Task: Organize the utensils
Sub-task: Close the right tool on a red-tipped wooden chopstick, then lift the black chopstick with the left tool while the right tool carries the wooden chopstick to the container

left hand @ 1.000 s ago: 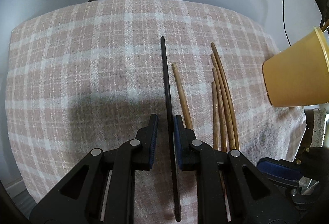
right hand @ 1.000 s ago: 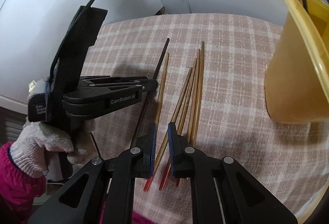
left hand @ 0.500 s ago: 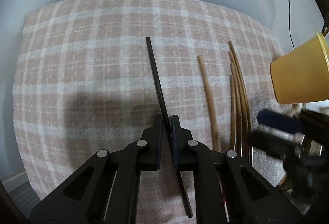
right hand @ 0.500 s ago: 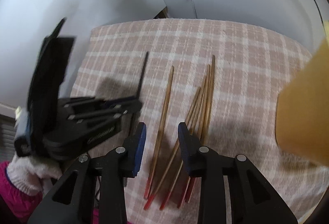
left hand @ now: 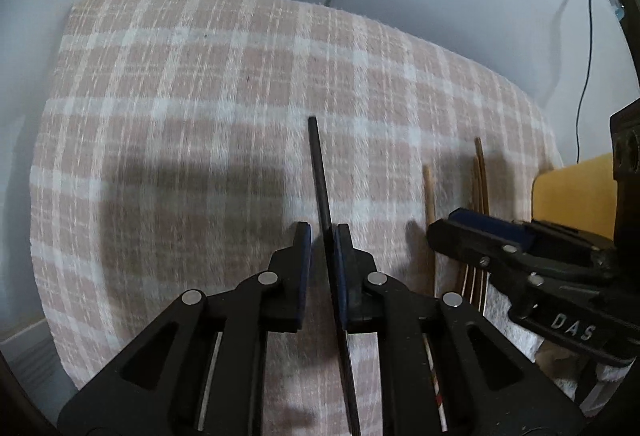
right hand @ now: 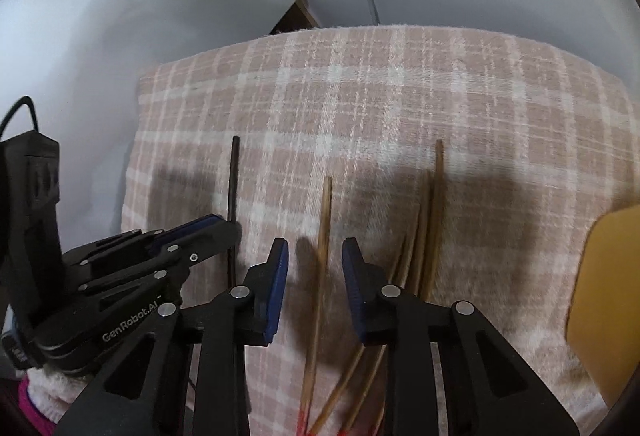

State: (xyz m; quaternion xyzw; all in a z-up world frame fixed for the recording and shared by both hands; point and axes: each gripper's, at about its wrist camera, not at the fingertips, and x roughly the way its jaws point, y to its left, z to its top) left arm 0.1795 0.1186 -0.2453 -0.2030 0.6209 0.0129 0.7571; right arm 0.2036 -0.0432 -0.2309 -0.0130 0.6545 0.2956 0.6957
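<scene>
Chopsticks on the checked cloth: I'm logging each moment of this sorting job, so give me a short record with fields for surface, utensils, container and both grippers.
surface: pink checked cloth
black chopstick: between the left gripper fingers, gripped
single wooden chopstick: flat on the cloth, between the open fingers of the right gripper, not pinched
right gripper motion: jaws have just been closing
other wooden chopsticks: loose bundle to the right, red ends nearest the camera
container: yellow cup, at the right edge
</scene>
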